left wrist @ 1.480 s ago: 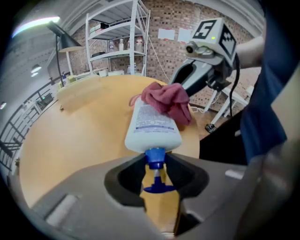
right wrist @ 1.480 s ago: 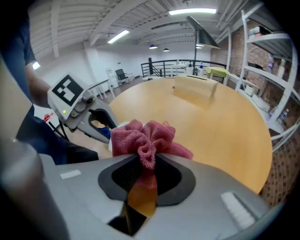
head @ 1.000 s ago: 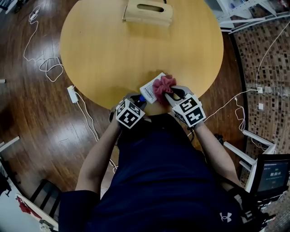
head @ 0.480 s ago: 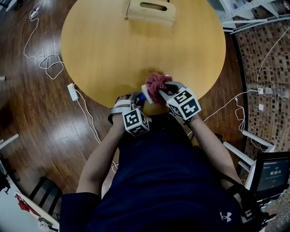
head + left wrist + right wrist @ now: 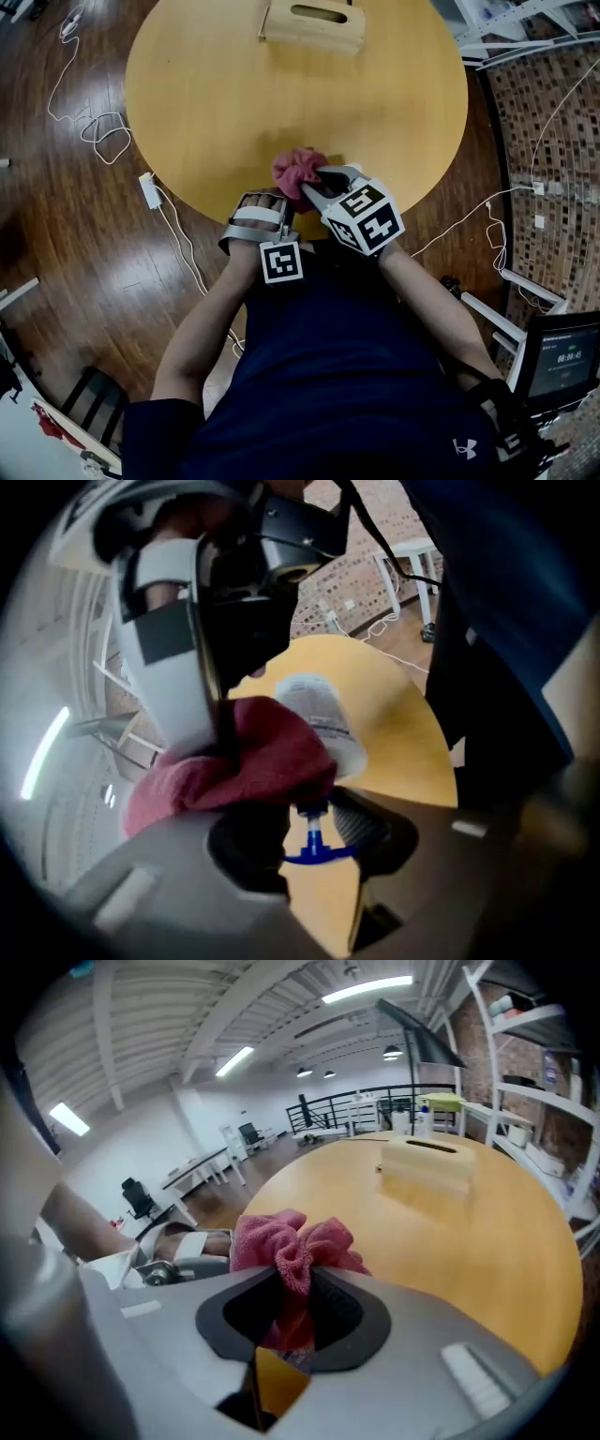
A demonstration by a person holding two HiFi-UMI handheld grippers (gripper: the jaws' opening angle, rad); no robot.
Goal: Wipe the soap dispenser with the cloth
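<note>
Near the round table's (image 5: 234,94) front edge, the left gripper (image 5: 314,834) is clamping the soap dispenser (image 5: 317,712) by its blue pump neck. The right gripper (image 5: 292,1314) is pinching the red cloth (image 5: 292,1241) against the bottle. Best practice, probably: keeping the cloth pressed and the neck steady.

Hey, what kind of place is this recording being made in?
Most likely an open-plan office or lab loft rather than a home. There are ceiling strip lights over a big white hall, an office chair by desks, and storage shelving along the brick wall.
</note>
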